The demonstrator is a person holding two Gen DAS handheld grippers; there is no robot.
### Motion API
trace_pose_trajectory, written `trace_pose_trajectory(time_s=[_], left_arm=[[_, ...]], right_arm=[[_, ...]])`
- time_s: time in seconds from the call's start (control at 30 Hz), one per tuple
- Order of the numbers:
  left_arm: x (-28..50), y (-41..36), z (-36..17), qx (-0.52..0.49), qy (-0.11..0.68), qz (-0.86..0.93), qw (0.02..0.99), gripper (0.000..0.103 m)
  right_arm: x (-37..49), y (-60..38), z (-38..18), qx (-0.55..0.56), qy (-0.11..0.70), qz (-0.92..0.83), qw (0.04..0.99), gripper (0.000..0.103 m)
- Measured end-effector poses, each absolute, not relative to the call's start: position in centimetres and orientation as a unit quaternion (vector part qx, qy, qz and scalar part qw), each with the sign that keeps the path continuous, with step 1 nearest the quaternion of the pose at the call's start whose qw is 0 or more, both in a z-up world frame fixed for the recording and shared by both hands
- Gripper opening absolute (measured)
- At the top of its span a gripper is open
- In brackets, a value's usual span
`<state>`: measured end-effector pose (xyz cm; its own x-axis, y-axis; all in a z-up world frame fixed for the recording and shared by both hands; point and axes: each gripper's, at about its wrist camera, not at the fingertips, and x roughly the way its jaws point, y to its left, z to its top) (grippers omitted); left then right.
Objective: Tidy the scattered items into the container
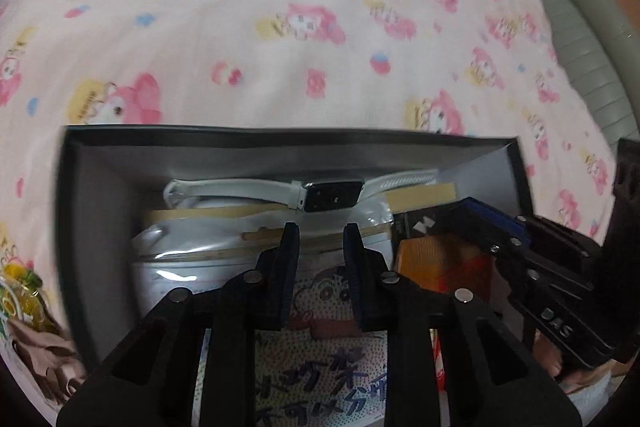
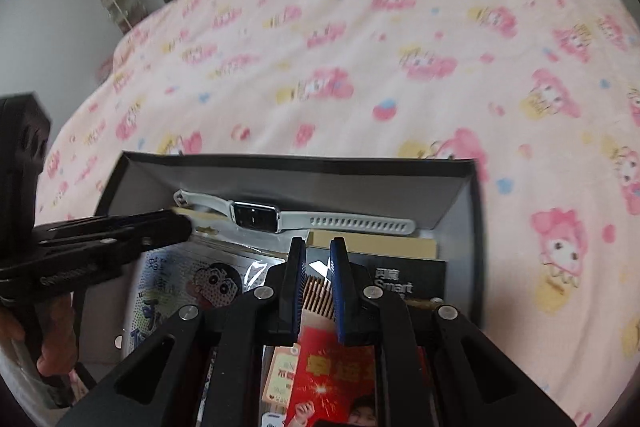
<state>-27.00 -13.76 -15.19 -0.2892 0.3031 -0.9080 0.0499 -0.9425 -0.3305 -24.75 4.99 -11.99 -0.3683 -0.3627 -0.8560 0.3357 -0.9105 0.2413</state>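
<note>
Pink blanket surrounds the box holding a watch.

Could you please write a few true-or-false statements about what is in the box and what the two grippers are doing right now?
1. The white smartwatch lies inside the dark box. True.
2. The box sits on a bare wooden table. False: it sits on a pink cartoon-print blanket.
3. The left gripper holds the watch. False: its fingers are parted and grip nothing.
4. The right gripper hovers over the box contents. True.
</note>
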Motion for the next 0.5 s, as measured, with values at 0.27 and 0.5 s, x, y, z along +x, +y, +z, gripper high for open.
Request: trace_pose_trajectory(time_s=[0.27, 0.5], left_arm=[[-29.1, -12.7, -17.6, -0.606, -0.146, 0.780, 0.060, 0.021], [-24.6, -13.2, -14.2, -0.565, -0.164, 0.803, 0.094, 0.020]], right_arm=[[-26.1, 6.0, -14.4, 0.564, -0.043, -0.800, 0.202, 0.010], [-23.7, 5.6, -12.6, 0.540, -0.026, -0.819, 0.193, 0.010]])
